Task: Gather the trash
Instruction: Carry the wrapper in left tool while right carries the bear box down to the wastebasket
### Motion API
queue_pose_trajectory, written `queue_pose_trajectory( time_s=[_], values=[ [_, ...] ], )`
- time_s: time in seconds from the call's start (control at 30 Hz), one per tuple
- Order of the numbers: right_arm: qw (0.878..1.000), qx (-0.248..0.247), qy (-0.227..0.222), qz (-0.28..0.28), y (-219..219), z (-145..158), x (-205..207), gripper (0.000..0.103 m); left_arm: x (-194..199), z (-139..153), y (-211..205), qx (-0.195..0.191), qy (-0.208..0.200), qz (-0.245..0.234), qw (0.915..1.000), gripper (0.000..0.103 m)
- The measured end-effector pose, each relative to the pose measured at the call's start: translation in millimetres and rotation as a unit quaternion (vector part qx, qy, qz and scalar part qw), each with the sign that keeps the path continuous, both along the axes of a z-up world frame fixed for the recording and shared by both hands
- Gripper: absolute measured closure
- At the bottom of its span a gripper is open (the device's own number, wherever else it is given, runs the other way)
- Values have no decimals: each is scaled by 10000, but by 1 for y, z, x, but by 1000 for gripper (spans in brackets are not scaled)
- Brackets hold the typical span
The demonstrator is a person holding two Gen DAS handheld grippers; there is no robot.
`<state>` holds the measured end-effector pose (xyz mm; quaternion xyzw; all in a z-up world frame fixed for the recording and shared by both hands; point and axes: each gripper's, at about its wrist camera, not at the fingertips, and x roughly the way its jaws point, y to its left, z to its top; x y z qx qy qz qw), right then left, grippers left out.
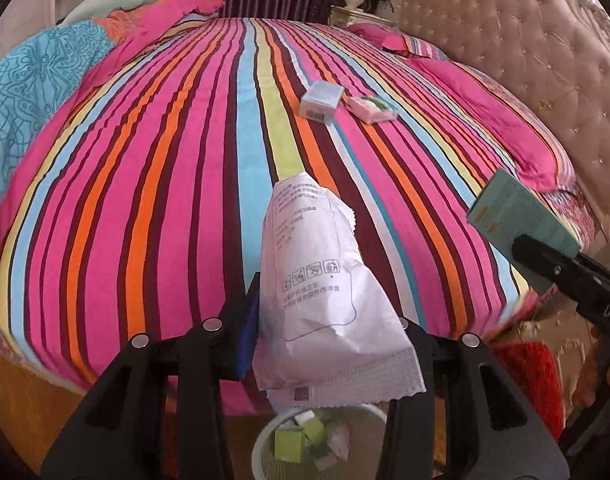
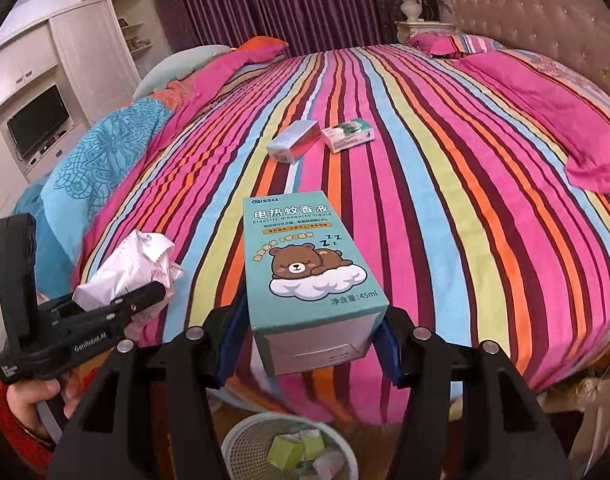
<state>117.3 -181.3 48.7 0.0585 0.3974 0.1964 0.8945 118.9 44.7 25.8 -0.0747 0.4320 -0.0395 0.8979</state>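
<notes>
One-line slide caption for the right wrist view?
Right tongs grip teal bear box above mesh bin, striped bed behind.

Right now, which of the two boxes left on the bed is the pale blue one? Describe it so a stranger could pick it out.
On the striped bed, two small boxes lie side by side near the middle. The pale blue box is the left one, nearer the blue quilt. It is plain and pale, while the green-printed box beside it shows a leafy picture.
</notes>
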Motion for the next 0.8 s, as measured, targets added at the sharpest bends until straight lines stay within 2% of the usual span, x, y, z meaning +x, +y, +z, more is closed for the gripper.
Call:
queue_pose_trajectory(
  time_s=[0.13, 0.3, 0.47, 0.6, 0.8],
  values=[
    [9998, 143, 119, -24, -3, -2, -24, 50, -31, -4, -2, -61, 87, -61, 9999, 63],
    [9993, 17, 362, -8, 0, -13, -52, 50, -66, -19, -10, -66, 328, -229, 9992, 63],
    [9963, 94, 849, 16, 1, -34, -69, 50, -90, -42, -18, -189, 640, -279, 9974, 63],
    [9927, 89, 1198, 144, 5, -50, -78, 50, -98, -60, -27, -138, 905, -408, 9950, 63],
    [9797, 196, 1981, 239, 10, -88, -78, 50, -99, -88, -36, -157, 1402, -444, 9890, 63]
  ],
)
